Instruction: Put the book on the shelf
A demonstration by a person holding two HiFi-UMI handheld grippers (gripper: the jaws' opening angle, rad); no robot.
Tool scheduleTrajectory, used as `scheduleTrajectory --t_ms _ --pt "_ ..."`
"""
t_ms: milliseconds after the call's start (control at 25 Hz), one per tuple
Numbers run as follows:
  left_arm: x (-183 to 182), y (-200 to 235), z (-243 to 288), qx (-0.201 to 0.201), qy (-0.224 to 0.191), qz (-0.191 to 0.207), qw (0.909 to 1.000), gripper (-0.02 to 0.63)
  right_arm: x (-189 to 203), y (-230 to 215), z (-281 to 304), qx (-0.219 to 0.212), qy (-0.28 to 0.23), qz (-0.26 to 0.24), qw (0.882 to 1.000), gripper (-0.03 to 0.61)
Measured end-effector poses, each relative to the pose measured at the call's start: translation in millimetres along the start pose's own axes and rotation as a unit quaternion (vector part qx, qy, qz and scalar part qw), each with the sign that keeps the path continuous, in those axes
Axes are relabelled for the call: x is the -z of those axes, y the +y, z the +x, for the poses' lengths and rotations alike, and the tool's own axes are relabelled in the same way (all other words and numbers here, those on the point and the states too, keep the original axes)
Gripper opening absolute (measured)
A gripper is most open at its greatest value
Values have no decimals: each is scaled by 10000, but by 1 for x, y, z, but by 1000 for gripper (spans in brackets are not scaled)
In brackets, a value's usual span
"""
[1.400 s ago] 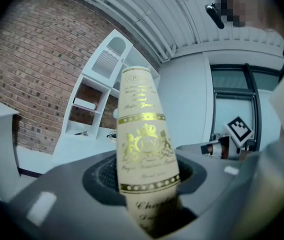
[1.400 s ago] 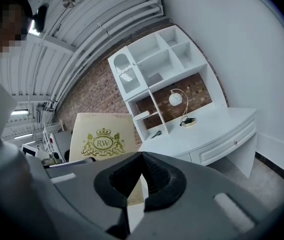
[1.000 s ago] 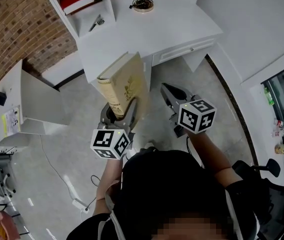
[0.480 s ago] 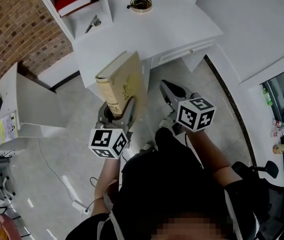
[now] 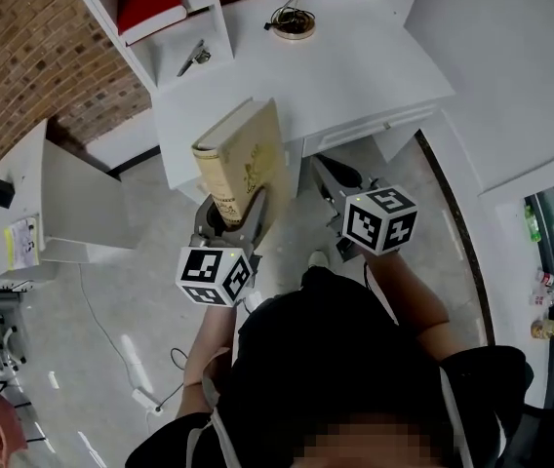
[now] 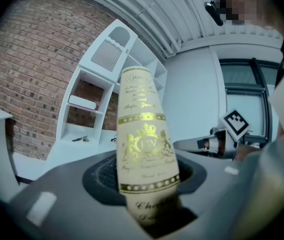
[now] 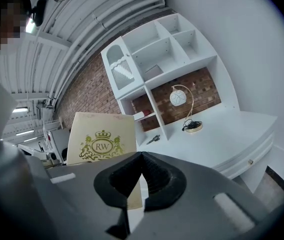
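**A:** Did anything really change in that last second? It looked frozen to me.

**B:** Not much tbh. The left tool [image 5: 228, 220] stayed clamped on the bottom end of the book [image 5: 243, 164]. The book stood upright above it, spine facing the left of the frame, a bit left of centre in the head view. The grip didn't budge. The right tool [image 5: 330, 177] stayed closed with nothing in it, just right of the book and not touching it.

**A:** So what moved?

**B:** The background. The desk [image 5: 355, 66] and the shelf [image 5: 215, 13] slid down a bit in the frame. More of the shelf showed in the upper left, including a red thing [image 5: 148, 3] lying in one compartment. I'd guess the person tipped their head up toward it.

**A:** Meaning?

**B:** The book was held up at the desk's front edge, well apart from the shelf. So it was still being carried, and the placing hadn't begun.
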State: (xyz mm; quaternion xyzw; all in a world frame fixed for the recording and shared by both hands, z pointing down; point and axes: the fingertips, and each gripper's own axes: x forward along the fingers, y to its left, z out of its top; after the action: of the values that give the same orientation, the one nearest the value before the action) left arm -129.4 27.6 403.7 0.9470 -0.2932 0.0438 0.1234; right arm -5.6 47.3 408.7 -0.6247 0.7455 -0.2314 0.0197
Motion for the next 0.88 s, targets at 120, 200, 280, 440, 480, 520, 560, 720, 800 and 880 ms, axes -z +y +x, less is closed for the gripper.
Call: scheduleTrajectory --t_ms 120,200,280,440,480,520,560,720,800,880 --pt "-3 -1 16 -67 -2 -1 10000 221 -9 -16 8 -53 15 0 10000 -6" --pt "-6 -1 27 -132 -14 5 9999 221 -16 -24 14 -129 27 -14 9999 -6" --pt "-10 -1 38 -182 -35 7 9998 221 -22 -32 20 -186 29 -22 9998 -6" --pt "-15 -2 58 -301 -67 91 9995 221 -32 -49 27 -267 21 -43 9996 -6" --pt "-16 -3 63 -336 -77 105 9994 221 -34 -54 28 -290 23 -54 9996 -6" --pt "-16 -5 68 -365 -89 104 9992 221 -37 -59 29 -315 25 -63 9995 -6" --pt "-17 -6 74 -390 -103 96 9991 221 -39 -63 30 -341 25 -74 9994 -6" --pt "-23 -10 94 -471 -201 146 9986 221 -49 -80 33 -435 6 -138 9990 -6" --pt "-27 -11 103 -531 -283 186 9980 221 -53 -88 33 -481 -6 -172 9987 -6" --pt "-31 -12 110 -623 -344 230 9972 221 -55 -95 32 -520 -1 -197 9985 -6"
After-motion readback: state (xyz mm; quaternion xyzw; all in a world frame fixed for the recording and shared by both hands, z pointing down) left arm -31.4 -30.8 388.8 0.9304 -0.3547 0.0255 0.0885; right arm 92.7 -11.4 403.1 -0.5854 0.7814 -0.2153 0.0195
